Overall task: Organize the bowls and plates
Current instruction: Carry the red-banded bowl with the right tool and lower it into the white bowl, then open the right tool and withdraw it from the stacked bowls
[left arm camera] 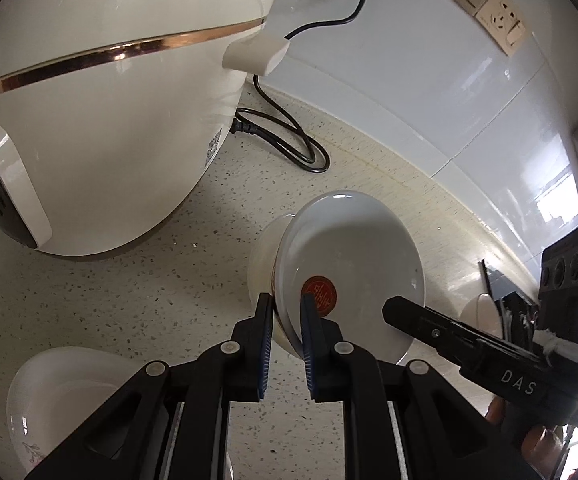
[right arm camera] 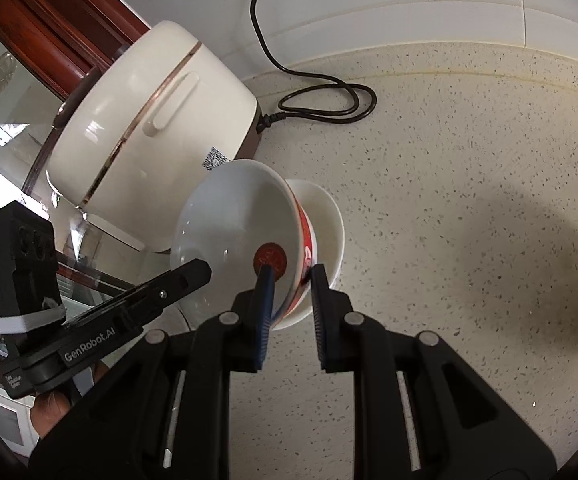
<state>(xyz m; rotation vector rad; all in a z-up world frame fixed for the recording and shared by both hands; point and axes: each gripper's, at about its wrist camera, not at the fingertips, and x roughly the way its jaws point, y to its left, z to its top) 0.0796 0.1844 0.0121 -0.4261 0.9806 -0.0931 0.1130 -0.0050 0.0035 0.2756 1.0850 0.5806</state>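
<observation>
- Left wrist view: the left gripper (left arm camera: 287, 306) pinches the near rim of a white bowl (left arm camera: 353, 256) with a red seal mark inside; one pad sits outside the wall, one inside.
- The held bowl is tilted over a second cream bowl (left arm camera: 263, 256) on the speckled countertop (left arm camera: 161, 280); whether they touch I cannot tell.
- Open counter lies left of the bowls; a rice cooker (left arm camera: 101, 128) stands close behind, its black power cord (left arm camera: 289, 140) looped by the tiled wall (left arm camera: 409, 80).
- A floral white bowl (left arm camera: 49, 404) sits at lower left. The right gripper (left arm camera: 393, 308) enters from the right, marked "DAS".
- Right wrist view: the right gripper (right arm camera: 291, 280) clamps the same white bowl (right arm camera: 233, 216) by its red-patterned wall, above the cream bowl (right arm camera: 325, 216).
- Bare countertop (right arm camera: 469, 200) spreads to the right; the rice cooker (right arm camera: 149, 120) and cord (right arm camera: 329, 96) crowd the left and rear.
- The left gripper (right arm camera: 205, 270) reads "GenRobot.AI".
</observation>
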